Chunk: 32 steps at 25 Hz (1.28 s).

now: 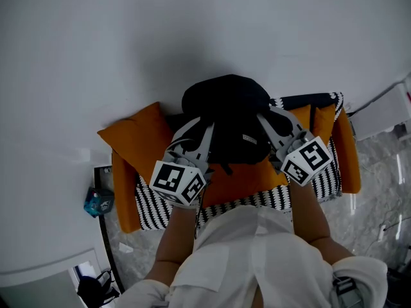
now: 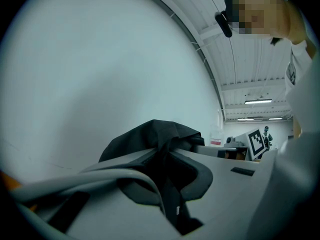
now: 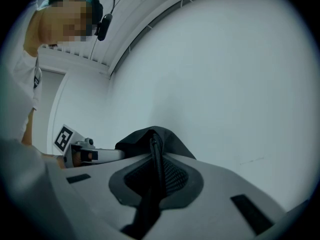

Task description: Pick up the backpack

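Between the jaws of the left tongs [image 2: 167, 154] a fold of black fabric is pinched tight. The right tongs [image 3: 155, 156] are clenched the same way on a thin black strap or seam. Both bites are on the backpack [image 1: 225, 111], which hangs between the two tongs. It is in front of the white wall [image 1: 192, 31] and over the orange seat cushion [image 1: 244, 175] of a couch with a black-and-white striped cover [image 1: 151, 207]. Whether its bottom is clear of the cushion cannot be told. To lift well, I judge both hands should rise together and level, sharing the weight. The bites look narrow, so a slow raise without jerks or any loosening on either side should guard against fabric slipping out.
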Tool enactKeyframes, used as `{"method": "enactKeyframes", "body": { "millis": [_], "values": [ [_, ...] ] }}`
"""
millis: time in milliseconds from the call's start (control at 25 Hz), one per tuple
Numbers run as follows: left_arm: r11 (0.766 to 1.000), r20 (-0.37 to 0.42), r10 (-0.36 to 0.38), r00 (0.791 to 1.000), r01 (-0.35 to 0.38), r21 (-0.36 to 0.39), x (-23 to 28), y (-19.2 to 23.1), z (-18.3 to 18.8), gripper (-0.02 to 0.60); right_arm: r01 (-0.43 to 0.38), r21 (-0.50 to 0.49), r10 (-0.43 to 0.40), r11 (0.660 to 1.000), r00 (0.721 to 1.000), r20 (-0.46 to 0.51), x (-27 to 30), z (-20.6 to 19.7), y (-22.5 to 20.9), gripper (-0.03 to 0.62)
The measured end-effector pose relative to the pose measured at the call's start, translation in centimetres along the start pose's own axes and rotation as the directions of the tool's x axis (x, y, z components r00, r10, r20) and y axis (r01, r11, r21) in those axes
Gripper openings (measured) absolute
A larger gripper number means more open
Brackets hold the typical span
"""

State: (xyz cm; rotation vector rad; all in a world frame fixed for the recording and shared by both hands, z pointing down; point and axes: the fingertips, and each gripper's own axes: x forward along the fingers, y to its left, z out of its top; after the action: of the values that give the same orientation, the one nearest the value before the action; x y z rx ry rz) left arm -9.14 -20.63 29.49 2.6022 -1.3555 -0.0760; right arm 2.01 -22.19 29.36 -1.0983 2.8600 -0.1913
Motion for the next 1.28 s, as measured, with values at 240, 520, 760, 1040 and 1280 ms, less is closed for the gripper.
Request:
{"method": "enactKeyframes", "body": {
  "millis": [240, 520, 760, 1040, 1280],
  "values": [
    [1.000, 0.001, 0.002, 1.000, -0.002, -0.003, 0.0, -0.2, 0.0, 0.049, -0.002, -0.001, 0.002, 1.000, 1.000, -0.002, -0.1, 0.0, 0.0, 0.032],
    [1.000, -0.004, 0.003, 1.000, -0.003, -0.017, -0.1, 0.1, -0.4, 0.049, -0.023, -0.012, 0.023, 1.000, 1.000, -0.016, 0.1, -0.5, 0.3, 0.032],
    [1.000, -0.010, -0.002, 1.000, 0.002, -0.021, 0.0, -0.1, -0.6, 0.049, -0.021, -0.008, 0.021, 1.000, 1.000, -0.018, -0.1, -0.7, 0.1, 0.032],
    [0.999, -0.018, -0.002, 1.000, 0.001, -0.032, 0.1, -0.1, -1.1, 0.049, -0.021, -0.004, 0.021, 1.000, 0.999, -0.027, -0.2, -1.2, 0.0, 0.032],
    [0.999, -0.026, -0.002, 1.000, 0.001, -0.040, -0.1, -0.1, -1.7, 0.049, -0.022, -0.003, 0.022, 1.000, 0.999, -0.036, -0.3, -1.7, 0.1, 0.032]
  ]
}}
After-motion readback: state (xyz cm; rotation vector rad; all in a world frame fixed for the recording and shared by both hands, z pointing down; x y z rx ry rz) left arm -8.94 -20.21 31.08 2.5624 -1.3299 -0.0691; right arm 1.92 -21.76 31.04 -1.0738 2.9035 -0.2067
